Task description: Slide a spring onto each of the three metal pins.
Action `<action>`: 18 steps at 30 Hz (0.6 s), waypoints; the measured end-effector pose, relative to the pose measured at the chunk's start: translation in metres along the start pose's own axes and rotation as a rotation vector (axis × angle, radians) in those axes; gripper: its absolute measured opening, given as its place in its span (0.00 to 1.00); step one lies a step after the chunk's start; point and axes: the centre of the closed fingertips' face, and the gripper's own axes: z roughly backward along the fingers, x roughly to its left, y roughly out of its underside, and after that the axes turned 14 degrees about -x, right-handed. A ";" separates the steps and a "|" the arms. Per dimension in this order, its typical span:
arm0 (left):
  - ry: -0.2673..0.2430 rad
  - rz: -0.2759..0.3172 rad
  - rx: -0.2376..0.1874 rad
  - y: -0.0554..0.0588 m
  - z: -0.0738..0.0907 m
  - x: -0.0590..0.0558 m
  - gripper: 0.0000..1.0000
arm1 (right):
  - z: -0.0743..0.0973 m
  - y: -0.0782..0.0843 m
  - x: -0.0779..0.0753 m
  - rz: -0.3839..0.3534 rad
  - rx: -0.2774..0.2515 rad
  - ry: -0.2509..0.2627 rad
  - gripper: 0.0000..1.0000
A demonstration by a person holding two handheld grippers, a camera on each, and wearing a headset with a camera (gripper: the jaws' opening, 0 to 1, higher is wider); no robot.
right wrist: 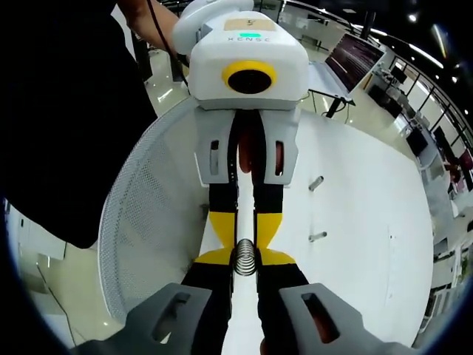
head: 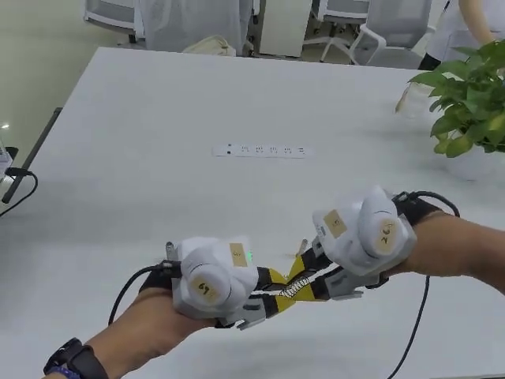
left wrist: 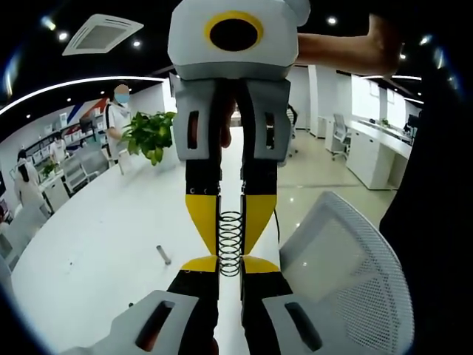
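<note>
Because the whole job turns on lining a coil up with a pin, what matters now is how the spring (head: pixel 293 290) lies. It is held in the air above the near edge of the table (head: pixel 237 95), and its long axis runs left to right, straight along the line on which the two grippers meet tip to tip. The left gripper (head: pixel 274 291) comes in from the near left and points right and slightly up. The right gripper (head: pixel 308 279) comes in from the right and points left and down, with its forearm raised higher than the other. In the left gripper view the coil runs from between that gripper's own yellow tips up into the tips of the other. Both pairs of jaws are drawn in to the coil's width, so each reads as clamped on one end of the spring. The right gripper view confirms its side, with an end ring nipped between the yellow tips. Whether a pin already sits inside the coil cannot be told. Two short metal pins show on the table just beyond the hands. The left pin (head: pixel 168 251) is beside the far side of the left gripper's body, and the right pin (head: pixel 302 246) is just past the meeting jaws. Both look upright, though they are too small to be sure. The right pin is nearer the spring, and reaching it would probably mean turning the coil's axis to match the pin's.
</note>
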 end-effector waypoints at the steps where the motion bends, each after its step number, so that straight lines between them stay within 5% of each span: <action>1: -0.002 0.001 0.003 0.001 0.000 0.000 0.03 | 0.000 0.001 0.000 -0.001 0.001 0.001 0.08; 9: -0.001 0.043 0.030 0.014 0.002 -0.004 0.06 | -0.004 0.003 0.002 -0.036 -0.004 -0.004 0.08; 18: -0.070 0.112 0.043 0.030 0.017 0.002 0.15 | -0.006 0.009 0.002 -0.061 -0.020 0.010 0.08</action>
